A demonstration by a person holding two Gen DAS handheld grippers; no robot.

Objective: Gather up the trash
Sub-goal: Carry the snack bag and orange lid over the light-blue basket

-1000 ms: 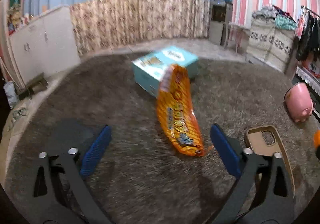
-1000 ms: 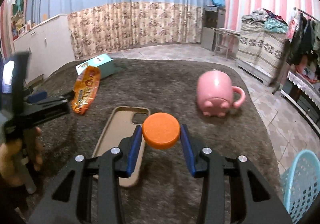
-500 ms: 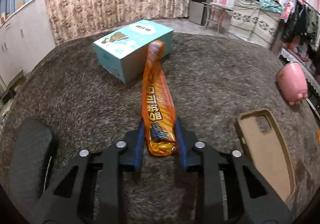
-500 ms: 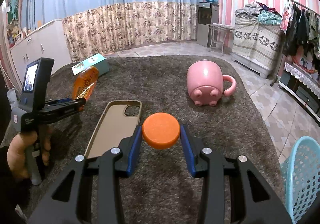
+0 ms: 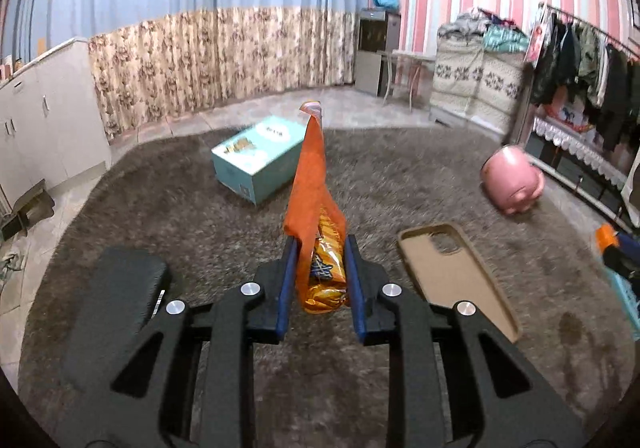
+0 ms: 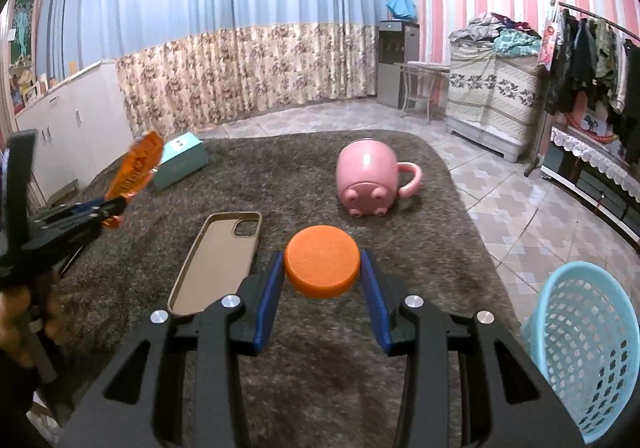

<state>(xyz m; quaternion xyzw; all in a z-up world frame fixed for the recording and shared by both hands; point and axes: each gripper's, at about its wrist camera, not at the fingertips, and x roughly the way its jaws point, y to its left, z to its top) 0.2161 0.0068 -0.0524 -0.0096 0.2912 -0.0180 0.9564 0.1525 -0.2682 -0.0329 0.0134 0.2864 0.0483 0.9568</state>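
My left gripper (image 5: 320, 248) is shut on an orange snack wrapper (image 5: 316, 184) and holds it up off the grey rug, its free end pointing upward. The wrapper (image 6: 134, 164) and the left gripper (image 6: 116, 206) also show at the left of the right wrist view. My right gripper (image 6: 322, 268) is shut on an orange bottle cap (image 6: 322, 266) and holds it above the rug. A light blue mesh basket (image 6: 584, 344) stands on the floor off the rug's right edge, low right of the right gripper.
On the rug (image 6: 304, 184) lie a teal box (image 5: 258, 158), a tan phone case (image 5: 456, 276), an overturned pink mug (image 6: 370, 178) and a black object (image 5: 116, 300) at the left. Tiled floor (image 6: 520, 200) surrounds the rug.
My left gripper closed on the wrapper, which lay on the rug, and lifted it so that it now stands upward. The right gripper kept hold of the cap and rose slightly.
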